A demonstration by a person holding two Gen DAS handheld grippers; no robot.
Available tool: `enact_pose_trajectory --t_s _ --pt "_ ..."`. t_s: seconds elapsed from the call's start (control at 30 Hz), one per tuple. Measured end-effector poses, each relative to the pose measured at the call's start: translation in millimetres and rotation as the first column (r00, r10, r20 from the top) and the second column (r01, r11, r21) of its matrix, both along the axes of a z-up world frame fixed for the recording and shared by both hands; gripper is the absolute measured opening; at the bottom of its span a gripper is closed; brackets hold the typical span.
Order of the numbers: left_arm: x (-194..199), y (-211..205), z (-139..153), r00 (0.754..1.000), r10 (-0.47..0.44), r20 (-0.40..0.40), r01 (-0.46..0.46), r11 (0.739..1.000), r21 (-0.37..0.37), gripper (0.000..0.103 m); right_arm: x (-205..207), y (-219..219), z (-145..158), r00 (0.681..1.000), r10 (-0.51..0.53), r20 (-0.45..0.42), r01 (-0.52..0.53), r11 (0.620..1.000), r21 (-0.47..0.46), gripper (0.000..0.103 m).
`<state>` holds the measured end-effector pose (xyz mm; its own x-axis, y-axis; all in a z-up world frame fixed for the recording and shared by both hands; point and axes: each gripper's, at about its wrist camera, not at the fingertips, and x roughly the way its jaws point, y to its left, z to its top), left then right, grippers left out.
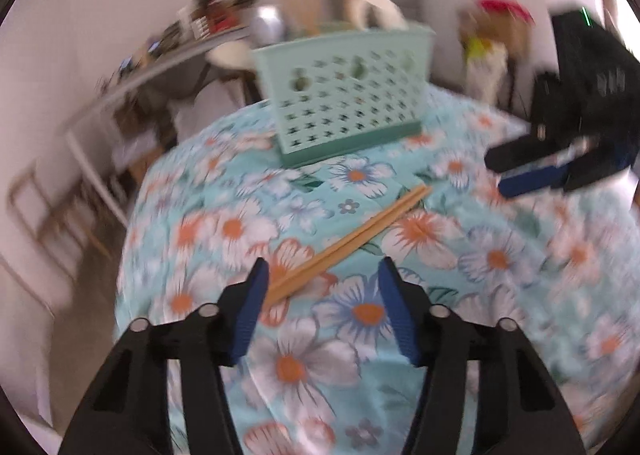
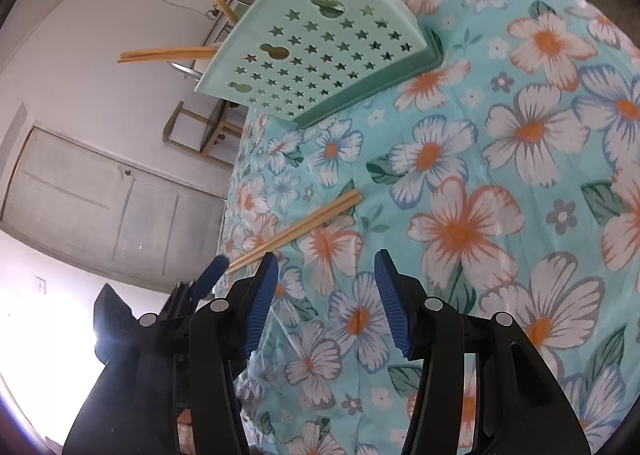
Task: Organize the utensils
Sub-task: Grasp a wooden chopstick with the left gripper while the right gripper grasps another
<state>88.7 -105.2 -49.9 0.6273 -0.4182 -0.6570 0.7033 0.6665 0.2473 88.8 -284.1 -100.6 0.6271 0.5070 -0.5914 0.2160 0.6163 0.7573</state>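
Observation:
A pair of wooden chopsticks [image 1: 352, 239] lies flat on the floral tablecloth [image 1: 500, 275], also seen in the right wrist view [image 2: 296, 229]. A mint-green perforated utensil holder [image 1: 348, 95] stands at the table's far side, with chopsticks and other utensils sticking out of it [image 2: 320, 51]. My left gripper [image 1: 322, 275] is open and empty, its left finger over the near end of the chopsticks. My right gripper [image 2: 326, 267] is open and empty above the cloth, to the right of the chopsticks; it shows at the right in the left wrist view [image 1: 532, 171].
The table's left edge [image 2: 232, 191] drops off beside the chopsticks. A wooden chair [image 2: 200, 131], a shelf with clutter [image 1: 168, 55] and a door [image 2: 100, 207] stand beyond the table. The left gripper's fingertip [image 2: 212, 275] shows beside my right gripper.

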Motion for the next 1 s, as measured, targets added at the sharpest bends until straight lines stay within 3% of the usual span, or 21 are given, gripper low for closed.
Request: enact_pose_trajectory --t_s 0.1,0.17,0.23,0.37,0.57,0.73,0.8,0.83,0.93,1.0 --pt "0.7 -25.9 -16.6 0.993 -0.094 0.075 0.081 0.983 0.163 0.037 -2.8 -7.0 -9.6 0.999 -0.011 -0.035 0.012 0.999 0.036 0.058" --pt "0.9 -37.5 -28.2 0.985 -0.142 0.095 0.115 0.963 0.243 0.028 -4.0 -13.8 -16.8 0.998 -0.025 -0.059 0.029 0.997 0.071 0.06" --pt "2.5 -45.3 -35.4 0.977 -0.17 0.127 0.128 0.949 0.289 0.026 -7.2 -20.0 -23.3 0.996 -0.037 -0.077 0.045 0.994 0.104 0.064" --pt "6.2 -55.0 -39.0 0.97 -0.194 0.148 0.138 0.935 0.326 0.018 -14.5 -31.2 -40.0 0.994 -0.055 -0.099 0.073 0.978 0.194 0.065" --pt "5.7 -61.3 -39.3 0.966 -0.204 0.161 0.138 0.928 0.345 0.015 -18.7 -43.4 -45.4 0.995 -0.052 -0.082 0.073 0.959 0.273 0.065" --pt "-1.0 -59.9 -22.5 0.981 -0.167 0.1 0.132 0.949 0.287 0.011 -21.1 -51.0 -46.9 0.997 -0.036 -0.066 0.054 0.953 0.299 0.065" --pt "-8.6 -60.8 -13.3 0.989 -0.146 0.023 0.137 0.962 0.234 0.006 -22.1 -53.9 -47.9 0.998 -0.027 -0.059 0.044 0.949 0.312 0.065" --pt "-9.6 -59.5 -7.5 0.99 -0.133 -0.055 0.141 0.973 0.181 0.005 -24.0 -56.9 -48.0 0.998 -0.023 -0.055 0.039 0.947 0.318 0.065" --pt "-7.6 -55.2 2.3 0.961 -0.101 -0.258 0.113 0.993 0.032 0.005 -28.1 -64.3 -48.7 0.999 -0.009 -0.035 0.02 0.943 0.332 0.065" --pt "-2.4 -50.6 5.8 0.912 -0.091 -0.399 0.062 0.994 -0.085 0.005 -34.7 -73.6 -48.4 1.0 -0.003 -0.022 0.011 0.939 0.345 0.065"
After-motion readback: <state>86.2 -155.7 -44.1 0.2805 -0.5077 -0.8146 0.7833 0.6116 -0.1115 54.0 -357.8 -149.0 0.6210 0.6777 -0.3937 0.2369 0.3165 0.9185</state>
